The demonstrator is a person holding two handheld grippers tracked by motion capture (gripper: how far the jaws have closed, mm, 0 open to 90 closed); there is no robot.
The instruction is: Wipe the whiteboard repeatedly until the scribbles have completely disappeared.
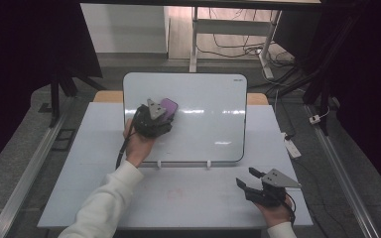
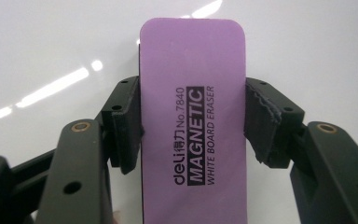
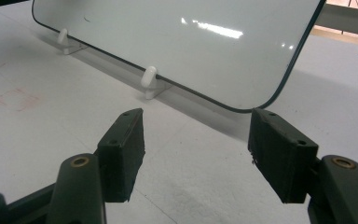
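Note:
A purple magnetic whiteboard eraser (image 2: 193,116) lies flat against the whiteboard (image 1: 203,99), and my left gripper (image 2: 193,123) is shut on its two long sides. From above, that eraser (image 1: 169,105) sits near the board's upper left with my left gripper (image 1: 159,117) over it. The whiteboard leans back on two small white feet (image 3: 149,79). My right gripper (image 1: 245,181) rests low near the table's front right, below the board's lower right corner. In its own view my right gripper (image 3: 196,140) stands open with nothing between the jaws.
The board stands on a pale grey table (image 1: 178,198). A faint red square mark (image 3: 16,99) shows on the tabletop. Cables (image 1: 243,47) and table legs lie on the floor behind. Metal rails (image 1: 347,173) run along both sides of the table.

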